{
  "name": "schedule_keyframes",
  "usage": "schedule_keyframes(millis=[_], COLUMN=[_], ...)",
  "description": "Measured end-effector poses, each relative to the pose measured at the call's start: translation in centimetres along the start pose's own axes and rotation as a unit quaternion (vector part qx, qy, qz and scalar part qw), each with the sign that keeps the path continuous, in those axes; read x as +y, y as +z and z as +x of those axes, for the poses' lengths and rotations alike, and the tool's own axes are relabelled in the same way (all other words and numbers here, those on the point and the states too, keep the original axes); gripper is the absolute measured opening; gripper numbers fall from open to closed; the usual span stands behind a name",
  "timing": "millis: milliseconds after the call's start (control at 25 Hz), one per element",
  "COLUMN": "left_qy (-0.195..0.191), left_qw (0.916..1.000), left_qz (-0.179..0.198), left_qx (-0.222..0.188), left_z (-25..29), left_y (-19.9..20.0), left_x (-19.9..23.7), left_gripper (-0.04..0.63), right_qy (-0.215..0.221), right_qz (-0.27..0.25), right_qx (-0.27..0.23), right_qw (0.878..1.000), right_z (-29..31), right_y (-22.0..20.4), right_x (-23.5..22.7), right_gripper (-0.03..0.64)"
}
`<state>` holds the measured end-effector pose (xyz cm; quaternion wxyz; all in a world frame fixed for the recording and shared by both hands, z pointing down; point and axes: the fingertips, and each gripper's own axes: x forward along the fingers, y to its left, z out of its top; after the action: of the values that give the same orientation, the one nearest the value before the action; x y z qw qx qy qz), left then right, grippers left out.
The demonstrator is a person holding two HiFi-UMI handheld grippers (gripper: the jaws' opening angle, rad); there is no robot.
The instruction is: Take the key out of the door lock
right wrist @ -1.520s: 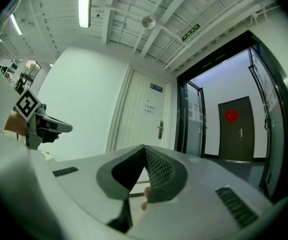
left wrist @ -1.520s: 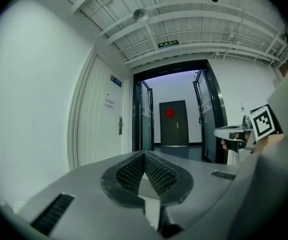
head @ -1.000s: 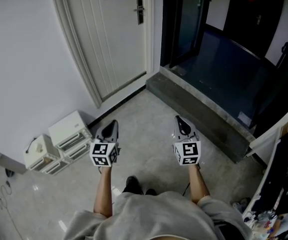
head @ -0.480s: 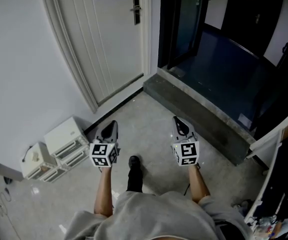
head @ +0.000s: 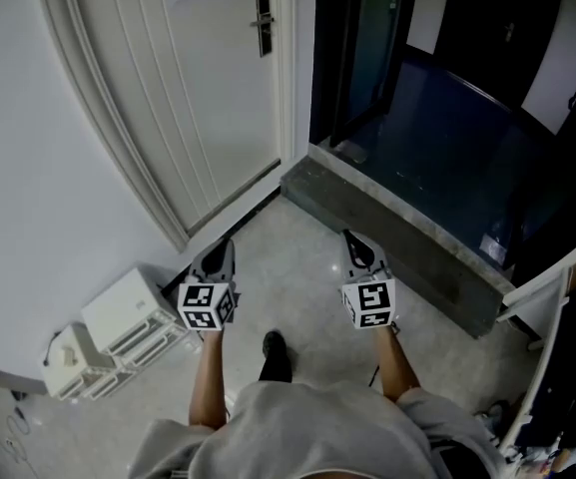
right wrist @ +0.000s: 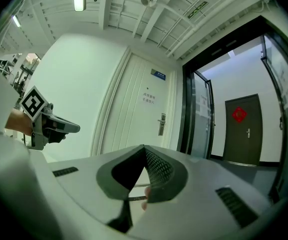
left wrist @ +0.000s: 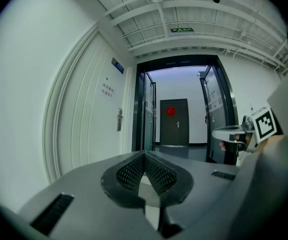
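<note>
The white door (head: 188,98) stands ahead on the left, and its dark lock plate with handle (head: 262,13) is far up near the top of the head view. The lock plate (left wrist: 119,119) shows small in the left gripper view, and the lock plate (right wrist: 161,124) in the right gripper view too. A key is too small to make out. My left gripper (head: 224,243) and right gripper (head: 351,236) are held side by side at waist height, well short of the door. Both are shut, tips together, with nothing held.
White drawer boxes (head: 128,312) sit on the floor by the left wall. A grey stone step (head: 397,247) leads into a dark glass doorway (head: 367,58), beyond it a dark door with a red ornament (left wrist: 174,124). Cluttered shelving (head: 567,377) stands at right.
The person has stepped forward, so the door and its lock plate are nearer and further left. The white boxes slid down-left in view. Both grippers kept their pose, shut.
</note>
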<state>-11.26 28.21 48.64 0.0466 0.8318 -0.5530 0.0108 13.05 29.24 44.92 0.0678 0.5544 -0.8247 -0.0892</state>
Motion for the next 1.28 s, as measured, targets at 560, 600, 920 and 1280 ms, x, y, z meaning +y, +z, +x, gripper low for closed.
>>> schedule_keyframes(millis=[560,600,920,1280], left_qy=[-0.019,-0.02,-0.037,-0.038], left_qw=[0.9998,0.9998,0.9993,0.9992], left_qz=[0.0,0.0,-0.004,-0.003], left_qx=[-0.002,-0.003,0.001,0.013], left_z=[16.3,17.2,22.6,27.8], left_y=[3.4,3.6,3.2,2.4], left_x=[13.4,14.1,16.8,18.6], left_gripper=[0.017,0.017,0.017,0.017], right_qy=[-0.004,-0.005,-0.014,-0.005], right_qz=[-0.007,-0.008,-0.008,-0.003], right_qx=[0.0,0.002,0.019,0.025], right_qw=[1.0,1.0,1.0,1.0], right_z=[20.9,22.0,27.0,32.3], right_y=[2.0,1.9,0.3,-1.6], right_x=[-1.0,-1.1,-2.1,-4.0], right_gripper=[0.023,0.023,0.023,0.023])
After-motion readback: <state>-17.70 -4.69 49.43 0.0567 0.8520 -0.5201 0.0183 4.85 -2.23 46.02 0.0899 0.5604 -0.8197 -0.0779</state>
